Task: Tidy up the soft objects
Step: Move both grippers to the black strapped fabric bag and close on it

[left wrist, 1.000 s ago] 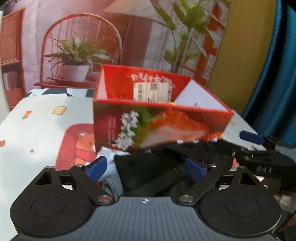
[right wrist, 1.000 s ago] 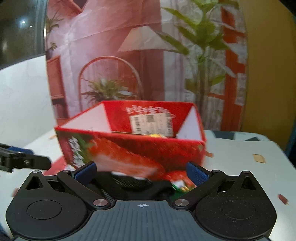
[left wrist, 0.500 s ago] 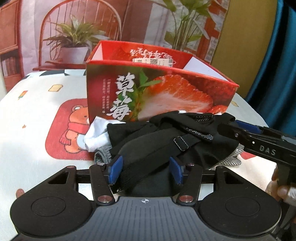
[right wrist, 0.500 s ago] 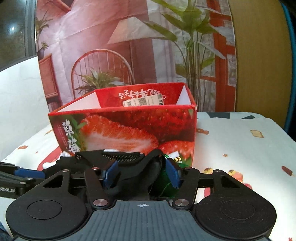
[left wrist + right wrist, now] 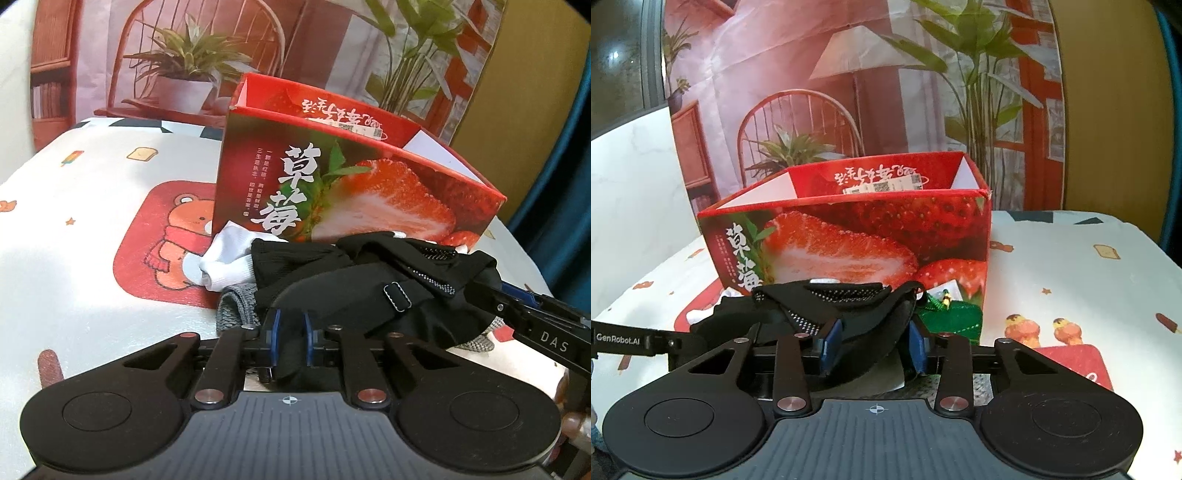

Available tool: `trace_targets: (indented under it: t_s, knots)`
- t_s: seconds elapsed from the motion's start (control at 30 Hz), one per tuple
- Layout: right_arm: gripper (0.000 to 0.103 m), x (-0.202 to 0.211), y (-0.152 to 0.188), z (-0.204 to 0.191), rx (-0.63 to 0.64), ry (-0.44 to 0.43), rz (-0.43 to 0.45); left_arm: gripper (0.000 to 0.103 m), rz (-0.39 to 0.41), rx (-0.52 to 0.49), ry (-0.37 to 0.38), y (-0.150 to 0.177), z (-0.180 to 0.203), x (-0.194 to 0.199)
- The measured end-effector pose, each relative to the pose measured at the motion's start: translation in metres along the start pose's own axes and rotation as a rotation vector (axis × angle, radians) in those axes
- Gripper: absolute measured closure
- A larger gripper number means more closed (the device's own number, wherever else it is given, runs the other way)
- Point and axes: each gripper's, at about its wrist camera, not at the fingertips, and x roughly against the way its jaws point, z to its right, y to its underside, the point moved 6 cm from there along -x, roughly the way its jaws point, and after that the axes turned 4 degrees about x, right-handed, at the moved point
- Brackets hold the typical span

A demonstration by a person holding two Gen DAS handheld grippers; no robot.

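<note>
Cloth-covered counter carries all items; its printed cover shows a bear and small food motifs. Red strawberry box stands open-topped near the middle. Only a label on its far inner wall is visible; whether any soft object is inside cannot be told, since the floor of the box is hidden.

Soft objects lie in a heap touching the front of the box: a black garment with a strap and buckle on top, a white sock at its left, grey knit beneath. A green item sits beside the box's right front corner.

Left gripper: fingers have just been closing and now pinch the near edge of the black garment. Right gripper: fingers have just been closing and clamp a thicker fold of the same garment.

Judgement: the task is at an early stage. The garment is gripped but not yet lifted or boxed; sock, knit and green item remain outside.
</note>
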Motion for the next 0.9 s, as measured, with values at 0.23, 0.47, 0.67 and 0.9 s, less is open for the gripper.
trace_targets:
  t_s: [0.23, 0.47, 0.67, 0.9]
  knots:
    - [0.077, 0.001, 0.005, -0.004, -0.002, -0.023, -0.034, 0.085, 0.011, -0.012, -0.019, -0.004, -0.001, 0.003]
    - [0.077, -0.001, 0.01, -0.013, 0.0, -0.076, -0.072, 0.079, 0.002, -0.094, -0.026, 0.002, 0.005, 0.0]
    - [0.077, -0.002, 0.013, -0.016, 0.002, -0.085, -0.095, 0.073, -0.017, -0.082, -0.019, 0.008, 0.002, -0.003]
    - [0.076, -0.001, 0.013, -0.014, 0.004, -0.081, -0.089, 0.071, -0.033, -0.046, -0.011, 0.011, -0.005, -0.007]
